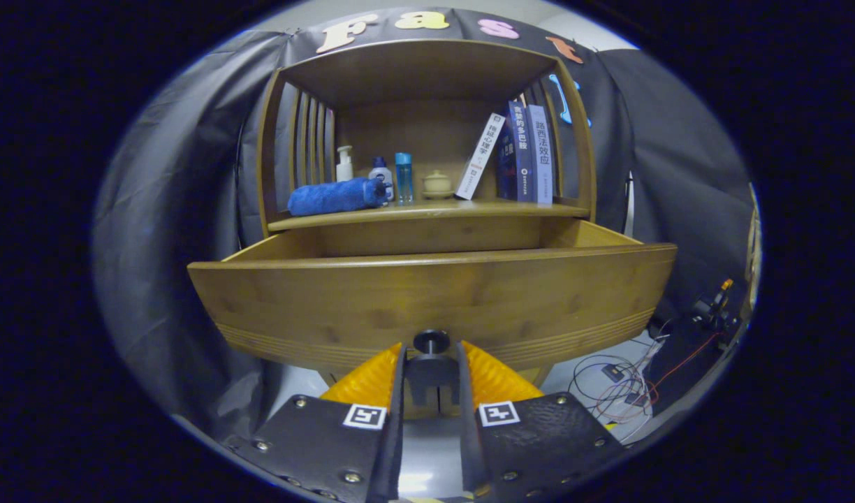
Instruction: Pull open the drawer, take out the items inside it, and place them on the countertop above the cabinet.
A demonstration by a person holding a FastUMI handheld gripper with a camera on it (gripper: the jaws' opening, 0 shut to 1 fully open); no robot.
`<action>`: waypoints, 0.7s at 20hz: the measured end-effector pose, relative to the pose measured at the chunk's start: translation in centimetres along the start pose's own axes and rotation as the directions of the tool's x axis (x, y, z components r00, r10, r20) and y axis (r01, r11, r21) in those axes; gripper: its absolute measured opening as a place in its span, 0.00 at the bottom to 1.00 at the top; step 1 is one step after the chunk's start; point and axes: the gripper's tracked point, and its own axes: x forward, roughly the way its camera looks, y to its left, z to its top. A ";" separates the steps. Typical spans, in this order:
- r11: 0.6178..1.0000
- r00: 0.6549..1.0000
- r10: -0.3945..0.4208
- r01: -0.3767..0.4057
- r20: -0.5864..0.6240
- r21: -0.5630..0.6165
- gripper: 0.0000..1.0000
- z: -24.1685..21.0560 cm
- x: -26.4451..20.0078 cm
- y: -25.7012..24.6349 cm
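Black cloth booth, wooden cabinet (427, 175) dead ahead, grey floor below.

Jaws (432, 360): spread a little, with the drawer knob (431, 341) sitting in the gap just ahead of the tips. I see space on both sides of the knob stem, so I read them as released, not clamped on it. Could be light contact on one side; can't tell for sure.

Drawer (434, 300): pulled well out, front panel close to the camera, side walls run back to the cabinet body. Camera sits below the drawer's top rim, so the inside is hidden. Whatever is in there is not visible from this angle.

Counter (427, 209) above the drawer: rolled blue towel (335, 196) on the left, pump bottle (344, 165) behind it, small white bottle (381, 175) and blue bottle (404, 177) next to it, small lidded pot (437, 184) mid, three books (518, 154) leaning and standing on the right. Free strip along the front edge, between the pot and the books.

Loose wires (619, 388) on the floor to the right, well apart from the cabinet.

Step, as I judge it: the pull looks done, letting go of the knob. Next: back off the knob, lift above the drawer rim, tilt down to see the contents, then pick. Risk: clipping the front panel on the way up.
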 end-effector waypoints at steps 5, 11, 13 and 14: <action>0.999 0.999 -0.019 0.018 -0.027 -0.043 0.34 -0.2 -0.6 -0.2; 0.999 0.995 -0.011 0.017 0.103 -0.051 0.08 5.3 -5.0 0.9; 0.994 0.993 0.004 0.009 0.121 -0.105 0.31 7.2 -6.1 1.8; 0.992 0.991 0.012 0.005 0.132 -0.130 0.42 8.1 -6.2 2.2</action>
